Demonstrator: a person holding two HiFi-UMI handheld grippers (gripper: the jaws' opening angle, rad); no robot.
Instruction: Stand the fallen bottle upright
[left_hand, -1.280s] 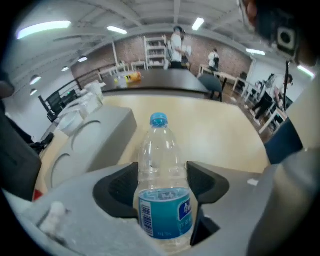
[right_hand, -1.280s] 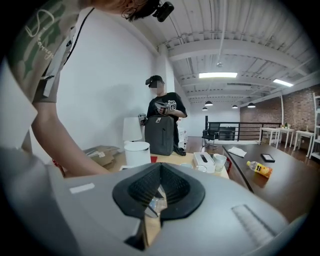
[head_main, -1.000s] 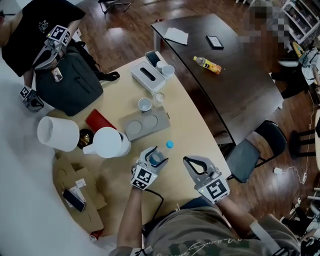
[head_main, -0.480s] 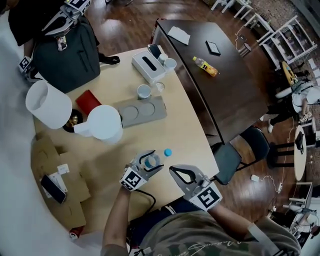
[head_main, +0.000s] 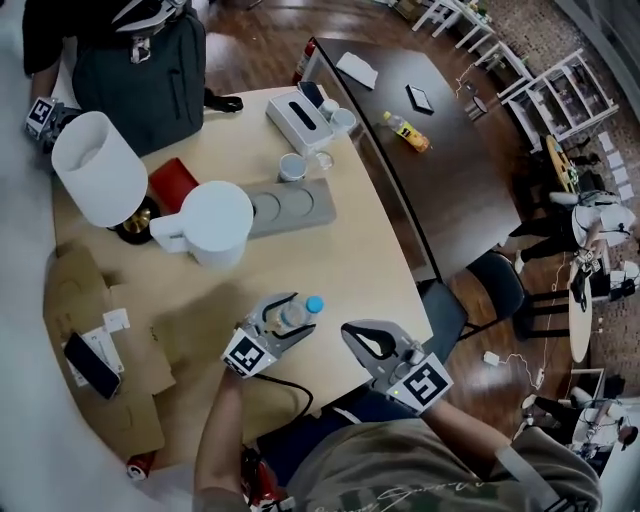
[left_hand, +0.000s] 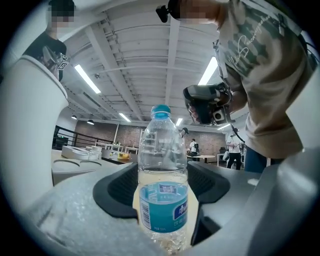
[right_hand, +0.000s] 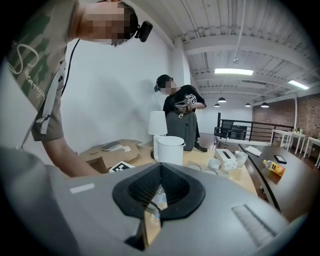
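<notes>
A clear water bottle (head_main: 293, 316) with a blue cap (head_main: 314, 303) and blue label is held over the near part of the light wooden table (head_main: 350, 250). My left gripper (head_main: 280, 310) is shut on its lower body. In the left gripper view the bottle (left_hand: 162, 165) stands upright between the two dark pads, cap on top. My right gripper (head_main: 355, 332) hovers just right of the bottle, at the table's near edge, shut with nothing in it. In the right gripper view its jaw tips (right_hand: 160, 166) meet.
A white pitcher (head_main: 215, 222), a white lampshade (head_main: 98, 165), a grey tray (head_main: 290, 205), cups (head_main: 292, 167) and a tissue box (head_main: 300, 115) stand farther back. Cardboard (head_main: 100, 350) lies left. A dark table (head_main: 450, 190) with a yellow bottle (head_main: 405, 130) is on the right. A chair (head_main: 490, 290) stands nearby.
The left gripper has tipped the bottle up from lying towards standing, and its cap has drawn in closer to the gripper. The right gripper stays shut beside it. The head view has shifted.
</notes>
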